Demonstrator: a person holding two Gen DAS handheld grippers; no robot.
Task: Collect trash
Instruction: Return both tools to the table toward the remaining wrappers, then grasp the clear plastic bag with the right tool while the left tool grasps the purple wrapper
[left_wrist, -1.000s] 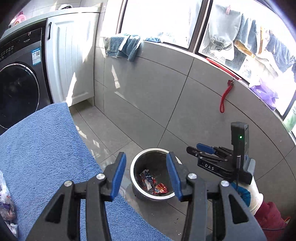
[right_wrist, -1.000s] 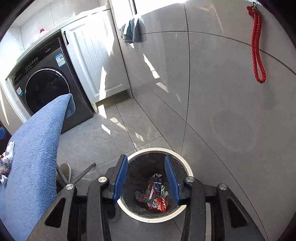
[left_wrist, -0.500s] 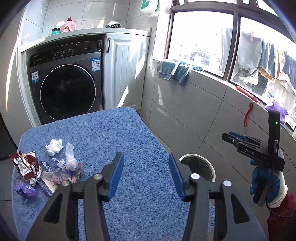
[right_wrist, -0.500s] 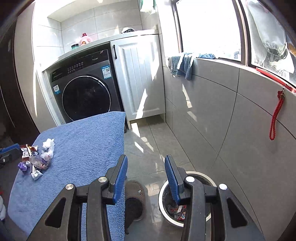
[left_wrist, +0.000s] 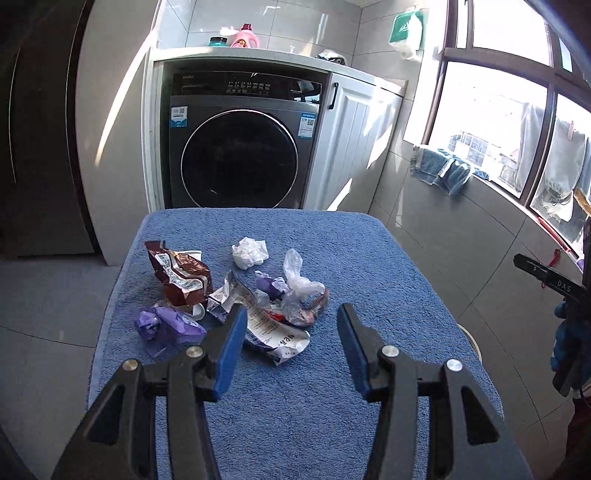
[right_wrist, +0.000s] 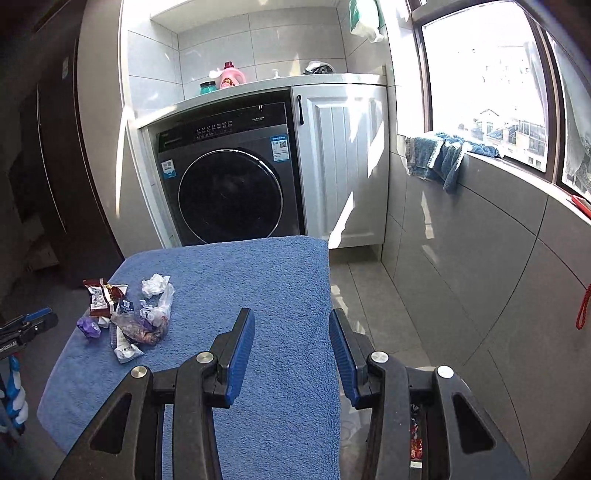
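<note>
- The trash (left_wrist: 236, 295) lay in a loose cluster on the left half of the blue towel (left_wrist: 369, 258) that covered the table, straight ahead of the left gripper (left_wrist: 291, 339) and just beyond its fingertips.
- Nearest that gripper was a crumpled white wrapper (left_wrist: 280, 338), its long axis running from far-left to near-right between the two blue pads; its printed writing was too creased to read.
- Behind it sat a clear plastic bag (left_wrist: 299, 284) knotted over red scraps, a brown snack packet (left_wrist: 181, 273) with a white text panel too small to read, a purple wad (left_wrist: 166, 325) to the left, and a white tissue ball (left_wrist: 249, 252) farthest off.
- The left gripper stood wide open and held nothing; it was plainly the nearer one, so I judged the next pick fell to it.
- The right gripper (right_wrist: 291, 350) was likewise spread wide and empty, over the towel's right edge, with the cluster well apart to its left in its own view.
- Below its right finger a rim of the bin (right_wrist: 424, 369) showed on the floor, red wrappers inside.
- Legible writing: "DAS" on the side of the right tool as seen from the left wrist.
- The washing machine (left_wrist: 240, 158) bore stickers with QR codes, its brand name unreadable; a pink detergent bottle (left_wrist: 243, 37) stood on the counter above.
</note>
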